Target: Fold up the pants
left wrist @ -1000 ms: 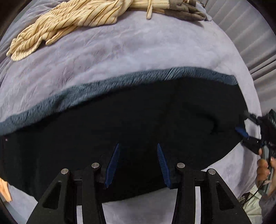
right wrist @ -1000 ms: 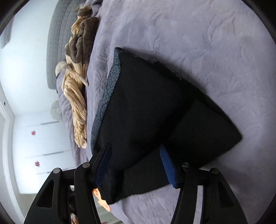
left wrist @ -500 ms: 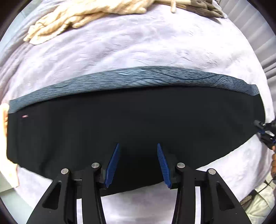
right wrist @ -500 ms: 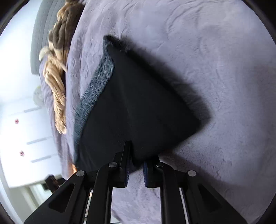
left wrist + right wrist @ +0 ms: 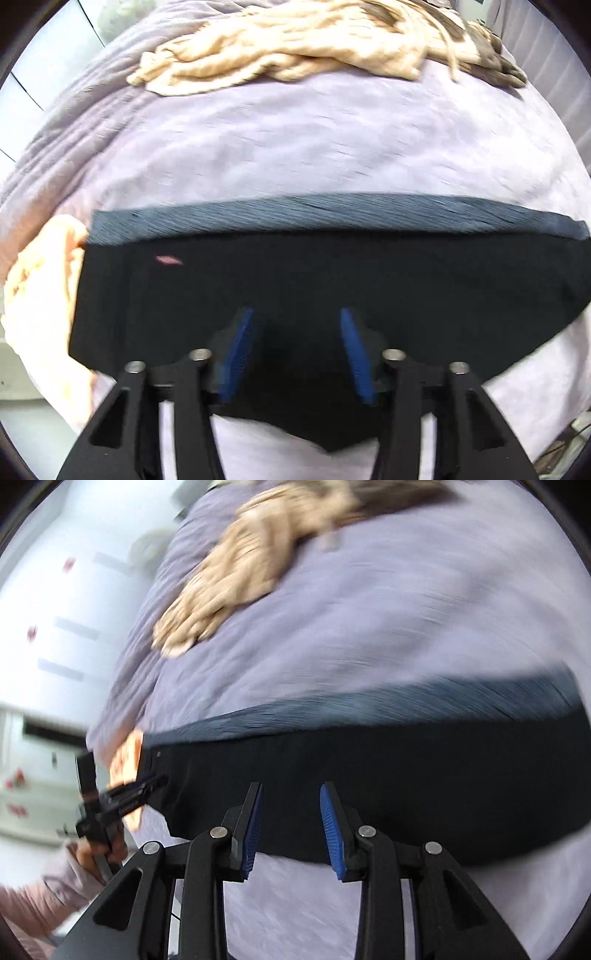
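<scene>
The black pants [image 5: 332, 280], bunched a second ago with one end lifted into a peak in the right gripper [image 5: 291, 812], now lie spread flat in a long band on the lilac bedspread [image 5: 314, 147], grey waistband [image 5: 295, 216] along the far edge. That gripper has let the cloth go; its jaws are opening over the near edge, nothing between them. The left gripper [image 5: 295, 332] jaws are opening too, above the fabric
</scene>
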The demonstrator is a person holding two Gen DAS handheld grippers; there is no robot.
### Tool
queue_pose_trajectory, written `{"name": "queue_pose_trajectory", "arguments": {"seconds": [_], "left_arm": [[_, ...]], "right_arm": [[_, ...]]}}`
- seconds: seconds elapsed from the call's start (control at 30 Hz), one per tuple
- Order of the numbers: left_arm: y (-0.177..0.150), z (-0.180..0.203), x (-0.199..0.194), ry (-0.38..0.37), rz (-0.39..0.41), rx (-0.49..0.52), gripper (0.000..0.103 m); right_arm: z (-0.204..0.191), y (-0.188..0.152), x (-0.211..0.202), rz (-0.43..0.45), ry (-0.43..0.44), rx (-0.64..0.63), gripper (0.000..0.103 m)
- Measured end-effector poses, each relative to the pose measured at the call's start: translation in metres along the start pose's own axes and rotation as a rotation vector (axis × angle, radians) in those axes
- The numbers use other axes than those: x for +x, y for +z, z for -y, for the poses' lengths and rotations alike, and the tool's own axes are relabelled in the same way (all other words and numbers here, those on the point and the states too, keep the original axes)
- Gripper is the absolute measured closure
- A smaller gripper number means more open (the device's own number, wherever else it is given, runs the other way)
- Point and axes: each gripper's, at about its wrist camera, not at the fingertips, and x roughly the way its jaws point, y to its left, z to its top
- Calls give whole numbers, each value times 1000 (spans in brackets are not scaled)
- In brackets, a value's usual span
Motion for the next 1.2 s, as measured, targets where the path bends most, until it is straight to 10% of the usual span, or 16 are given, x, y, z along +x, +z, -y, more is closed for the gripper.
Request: {"name": "queue_pose_trajectory", "arguments": {"seconds": [0.23, 0.33, 0.5, 0.9, 1.07, 1.2], "left_arm": [[-3, -118, 52, 107, 2, -60, 42], [-16, -155, 58, -47, 52, -122, 42], [-30, -158, 55, -80, 123, -70, 42], [-34, -173, 46, -208, 150, -133, 42], [-42, -166, 47, -192, 163, -76, 42], [-39, -167, 43, -198, 144, -66, 42]], "right_arm": [[-160, 51, 130, -174, 19, -374, 67], [-221, 56, 202, -288, 20, -498, 67], [-281, 71, 289, -403, -7, -635, 67], [-252, 80, 283, -480, -40, -509, 59], [-234, 77, 291, -544, -204, -536, 58], [-240, 83, 283, -526, -175, -491, 95]]}}
